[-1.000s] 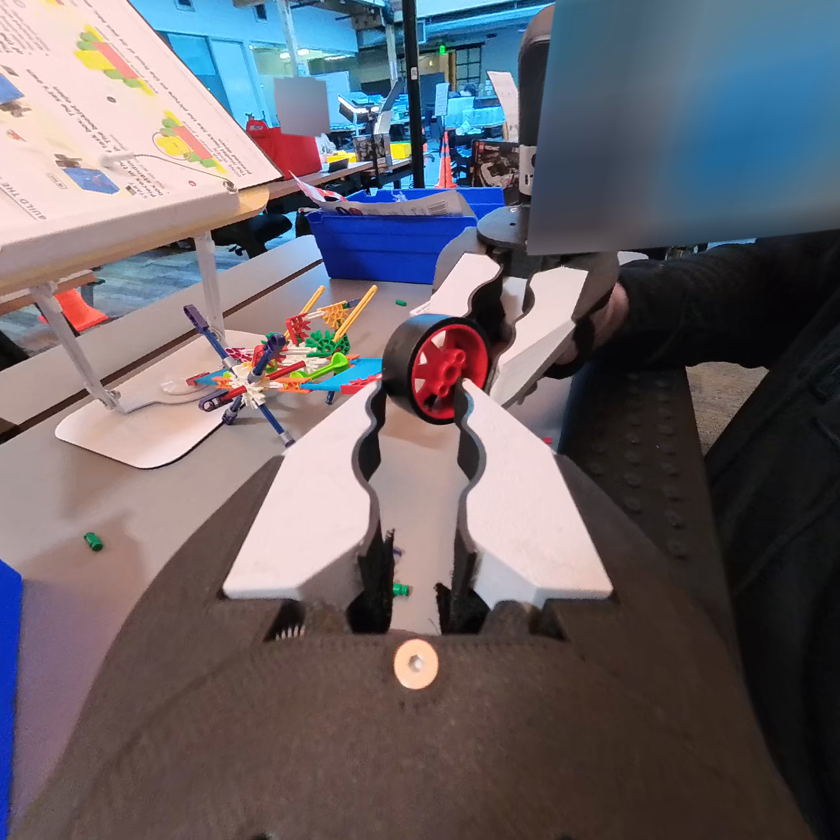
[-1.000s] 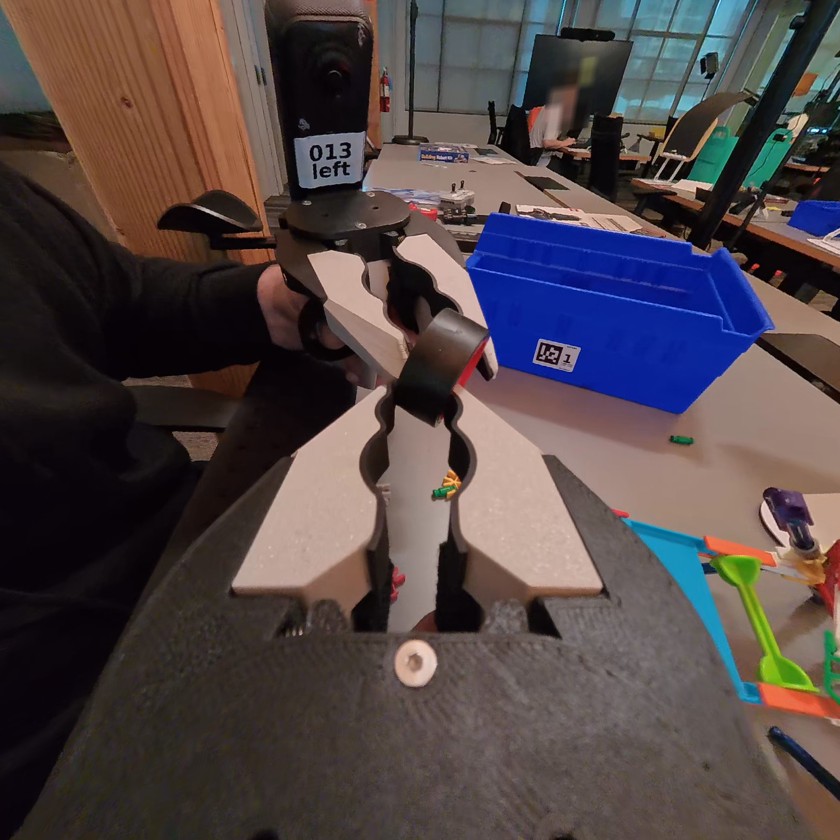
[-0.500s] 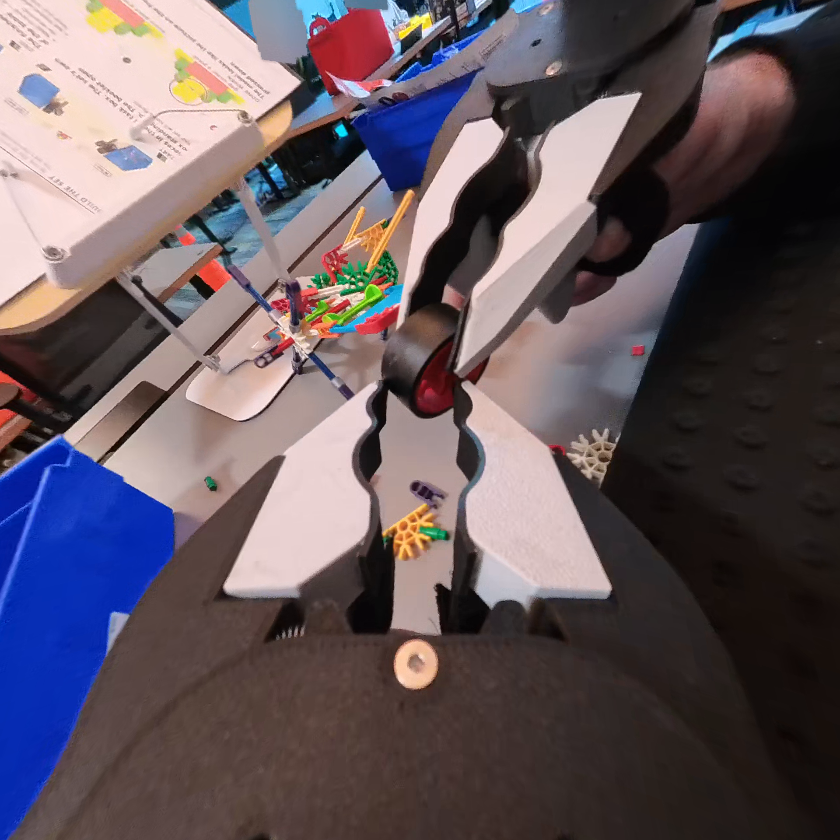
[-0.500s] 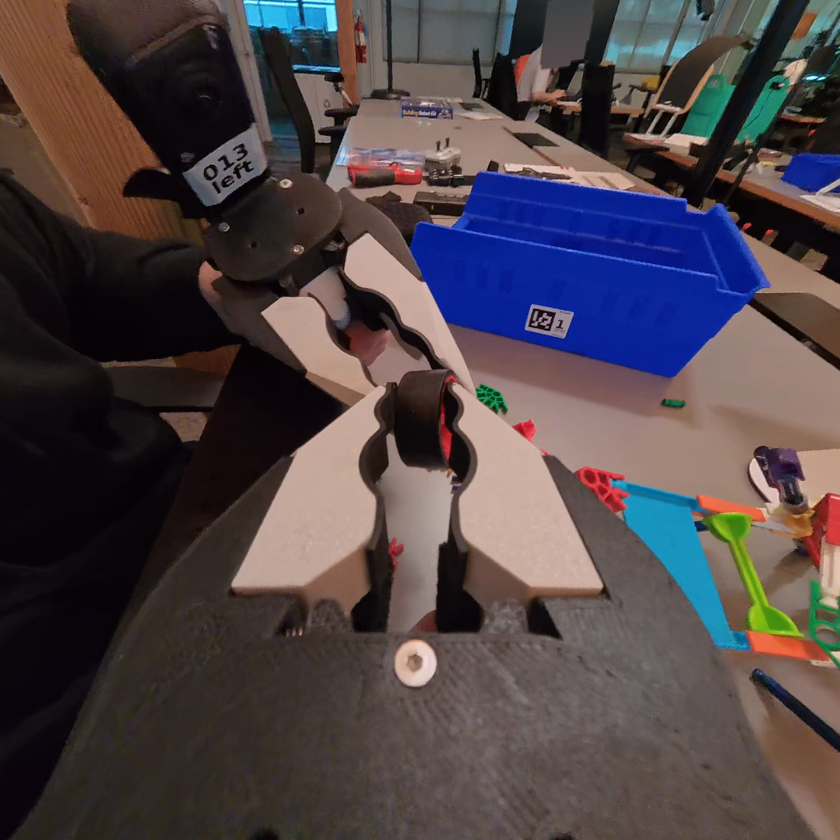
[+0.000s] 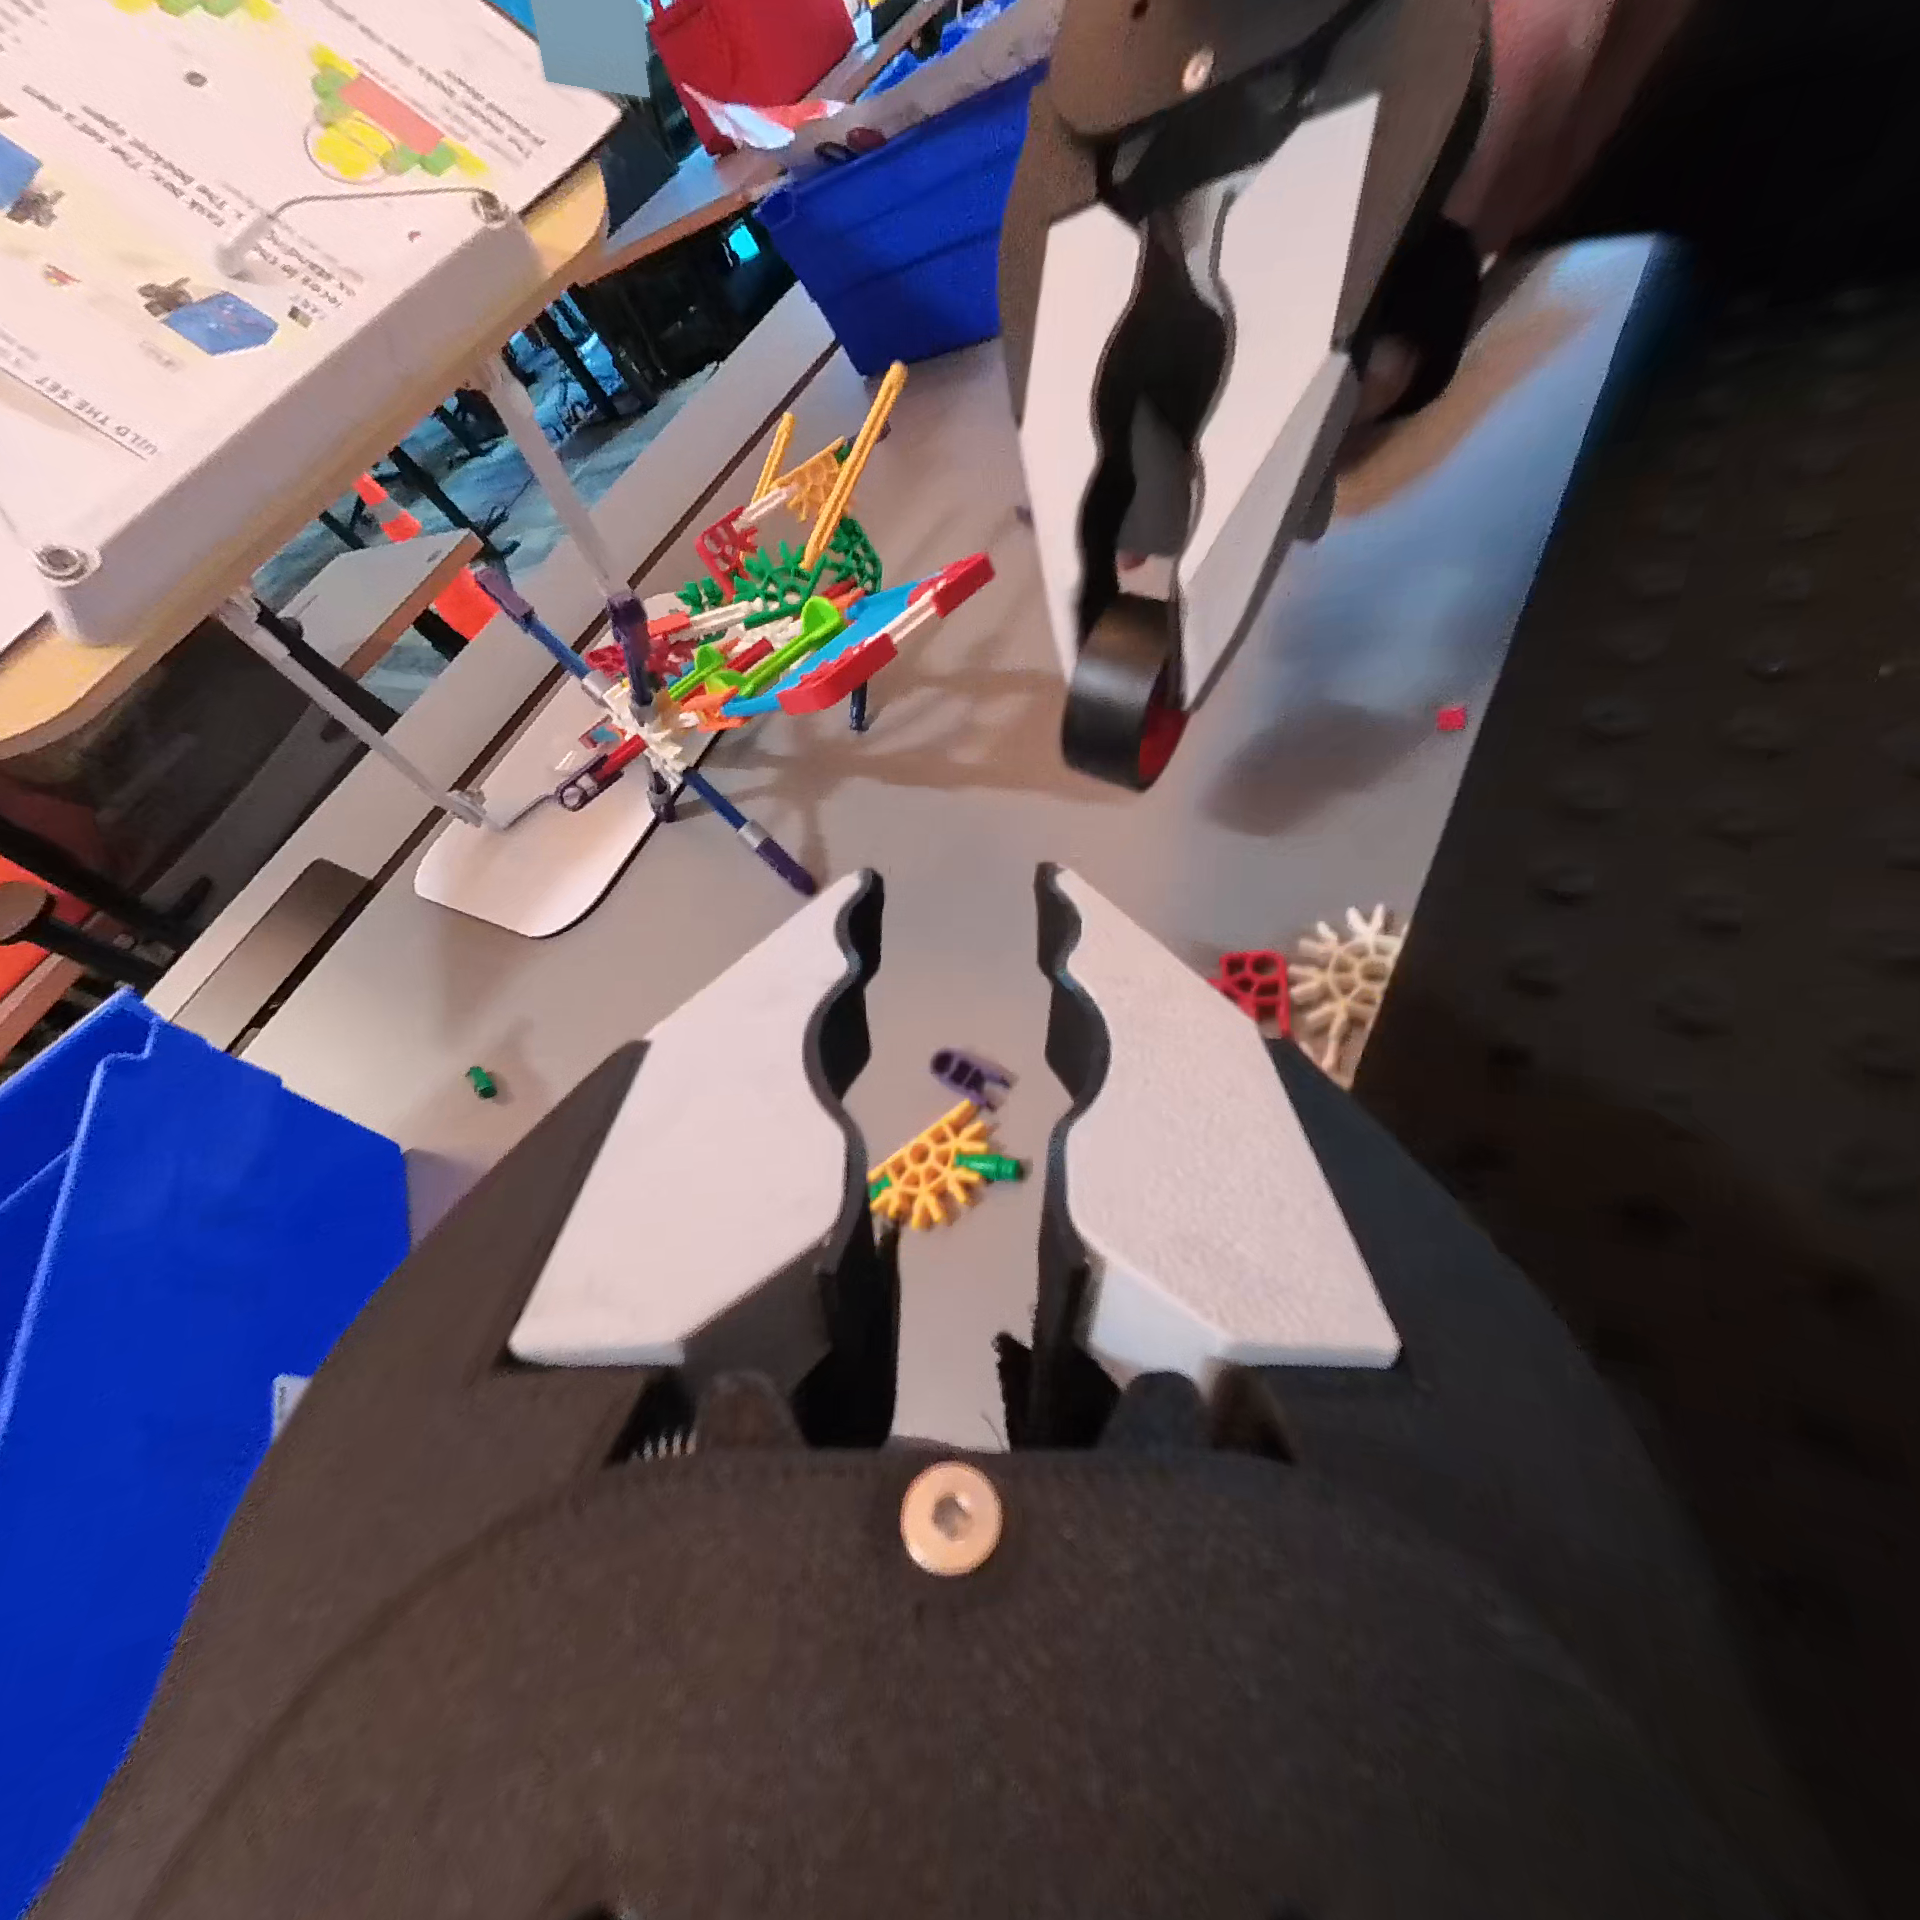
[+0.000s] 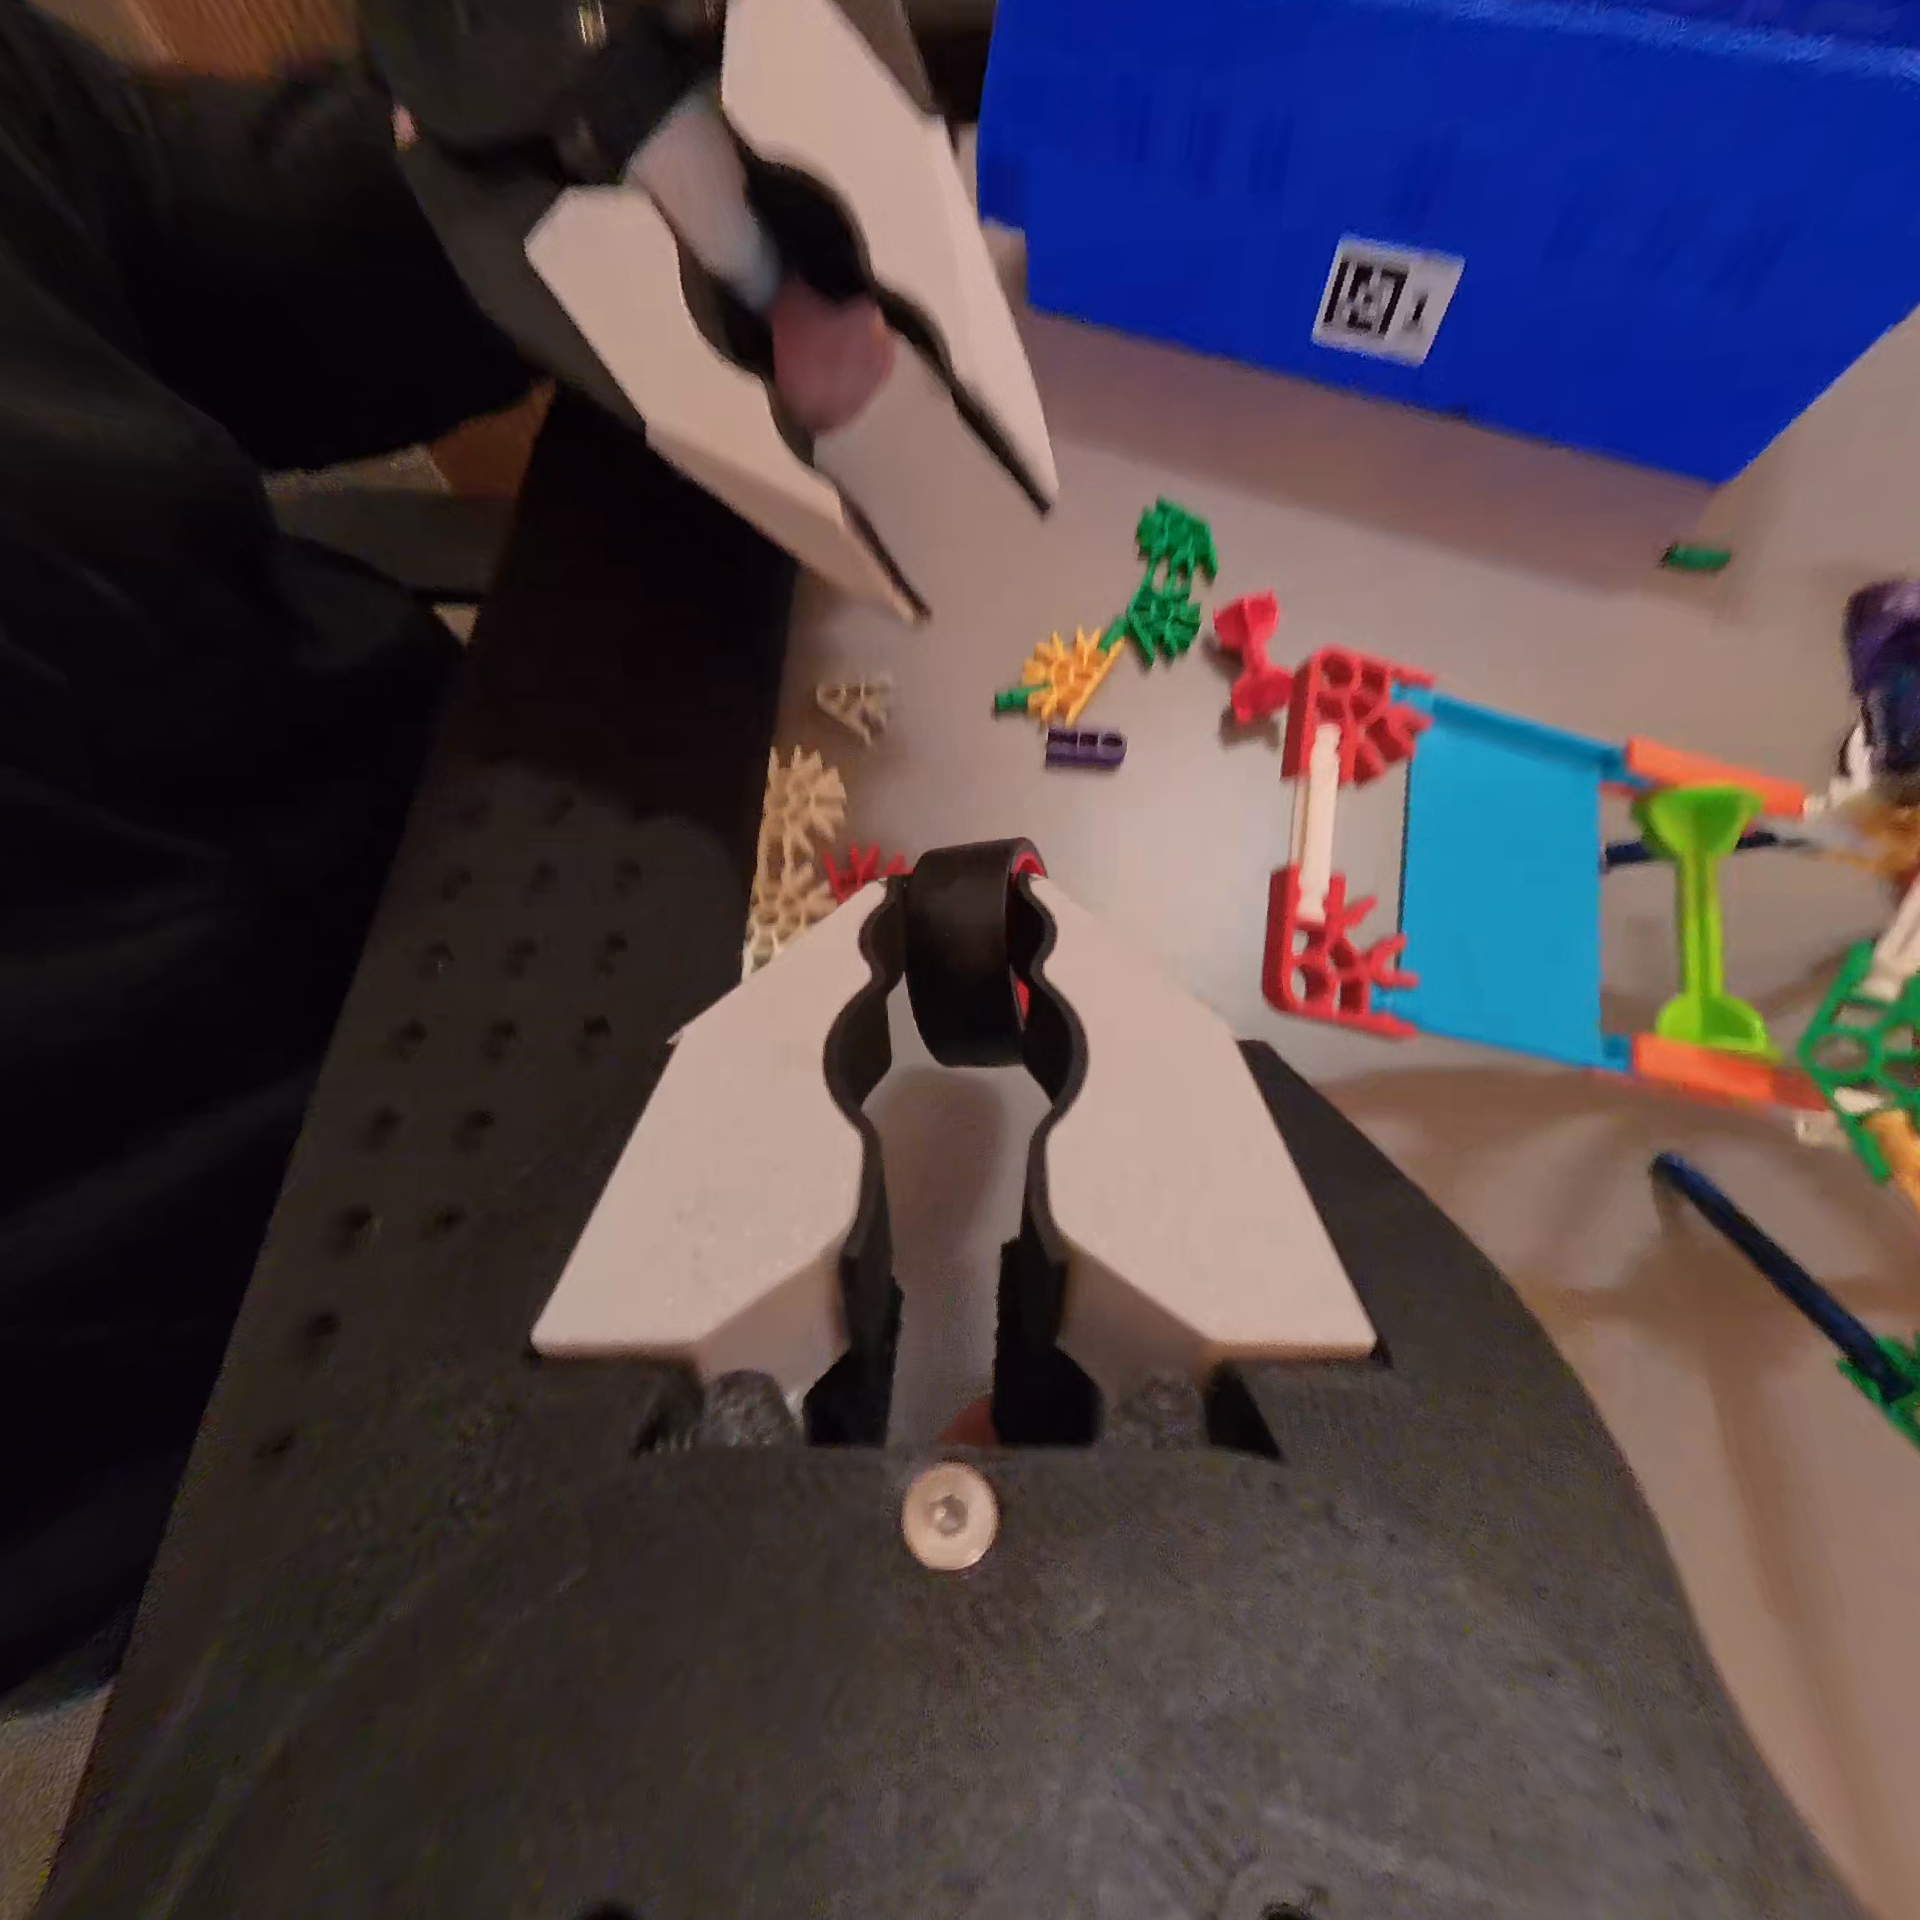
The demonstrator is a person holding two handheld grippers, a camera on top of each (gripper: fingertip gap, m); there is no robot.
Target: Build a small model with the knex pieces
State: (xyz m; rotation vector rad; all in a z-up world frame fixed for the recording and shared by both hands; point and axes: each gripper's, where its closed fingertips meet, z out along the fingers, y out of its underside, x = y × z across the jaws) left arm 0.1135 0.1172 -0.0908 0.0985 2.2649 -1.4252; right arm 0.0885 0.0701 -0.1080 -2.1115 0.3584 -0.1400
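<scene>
A white instruction sheet on a tilted stand carries printed lines and coloured pictures. A white square sticker with a black code pattern sits on the blue plastic bin.

- Wheel between the right gripper fingers: black tyre, red hub
- Both grippers' fingers: pale grey, black inner pads
- Connector below the left gripper: yellow, green rod
- Panel right of the right gripper: light blue, red and orange ends
- Bin ahead: blue
</scene>
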